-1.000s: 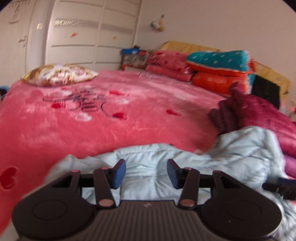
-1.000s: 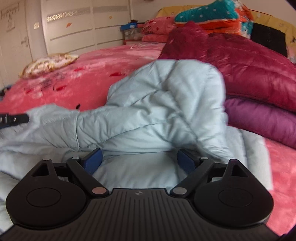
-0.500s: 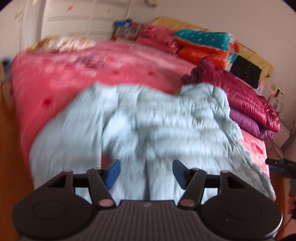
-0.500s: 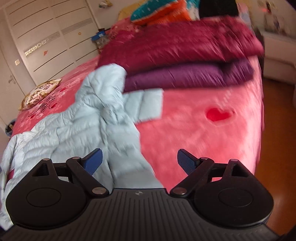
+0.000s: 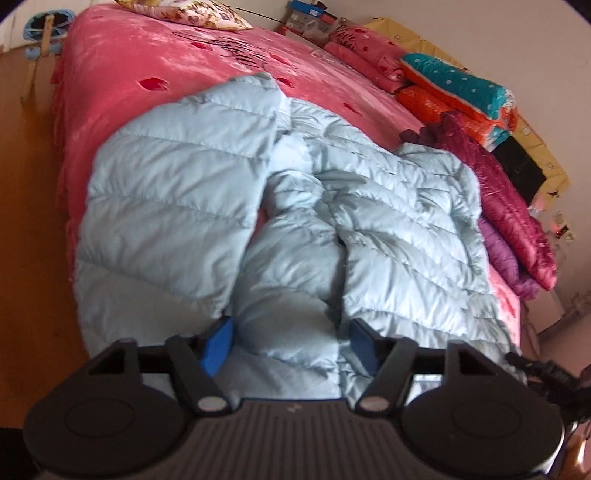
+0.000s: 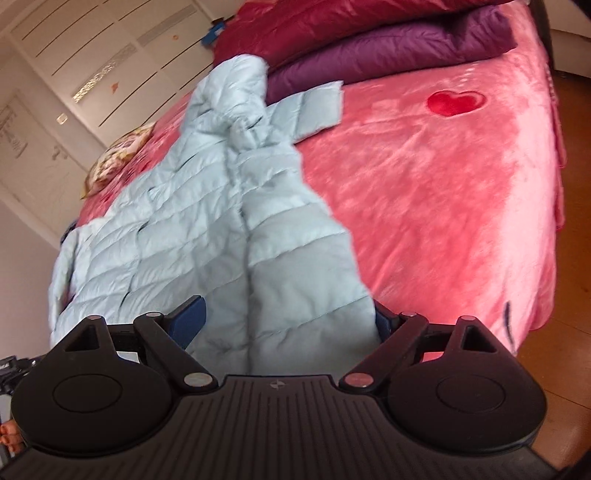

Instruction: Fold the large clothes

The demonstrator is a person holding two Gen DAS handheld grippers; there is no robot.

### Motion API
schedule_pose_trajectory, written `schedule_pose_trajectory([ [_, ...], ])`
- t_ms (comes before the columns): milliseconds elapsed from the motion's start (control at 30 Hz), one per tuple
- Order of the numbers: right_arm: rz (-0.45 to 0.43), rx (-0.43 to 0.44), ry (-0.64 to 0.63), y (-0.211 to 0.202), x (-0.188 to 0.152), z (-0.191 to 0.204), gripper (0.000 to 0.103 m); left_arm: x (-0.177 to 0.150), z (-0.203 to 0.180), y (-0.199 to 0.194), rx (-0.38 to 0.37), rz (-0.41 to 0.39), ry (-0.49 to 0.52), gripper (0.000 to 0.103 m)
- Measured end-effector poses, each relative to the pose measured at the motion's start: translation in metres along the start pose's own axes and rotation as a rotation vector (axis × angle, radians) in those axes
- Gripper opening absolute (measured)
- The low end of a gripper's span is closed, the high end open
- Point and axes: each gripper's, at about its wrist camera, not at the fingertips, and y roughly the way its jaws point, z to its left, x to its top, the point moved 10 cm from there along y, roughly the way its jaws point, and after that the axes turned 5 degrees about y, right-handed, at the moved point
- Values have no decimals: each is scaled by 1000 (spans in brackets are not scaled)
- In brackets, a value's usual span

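Note:
A large pale blue quilted down jacket (image 5: pixel 192 177) lies rumpled on the pink bed (image 5: pixel 122 66), its hem hanging over the near edge. It also shows in the right wrist view (image 6: pixel 207 221). My left gripper (image 5: pixel 290 341) is open, its blue pads on either side of a fold of the jacket's hem. My right gripper (image 6: pixel 288 317) is open wide around another part of the hem, which drapes between the pads and hides the right pad.
Folded maroon (image 6: pixel 332 26) and purple (image 6: pixel 388 51) jackets are stacked at the bed's far right. Folded quilts (image 5: pixel 454 85) and pillows lie at the headboard. A patterned cushion (image 5: pixel 192 14) lies far left. Wooden floor (image 5: pixel 26 184) surrounds the bed. White wardrobe doors (image 6: pixel 92 62) stand behind.
Both grippers have pulled back and up from low over the jacket to the bed's near edge. The jacket now lies spread out, with its hem between both open grippers.

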Motion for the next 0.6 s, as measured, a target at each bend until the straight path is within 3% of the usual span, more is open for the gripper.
schedule_pose_trajectory([
  [133,26,-33,-94,7,-10,16,102,-3,-5,4,-20,8,11,83],
  [200,27,-42,-108,7,-15,22,96,-6,-7,6,-26,19,18,88],
  [333,26,-61,-110,7,-20,27,51,-11,-14,5,-29,31,49,90],
  [400,19,-74,-114,5,-23,32,44,-14,-17,4,-19,36,72,81],
  [467,11,-96,-130,8,-25,36,36,-16,-18,1,-5,40,84,57],
  [500,8,-102,-131,7,-26,38,35,-18,-18,0,-5,43,81,50],
  [567,-4,-113,-132,4,-27,42,28,-21,-20,-3,-37,59,59,21],
  [600,-12,-119,-133,2,-27,43,27,-23,-23,-5,-54,70,48,17],
])
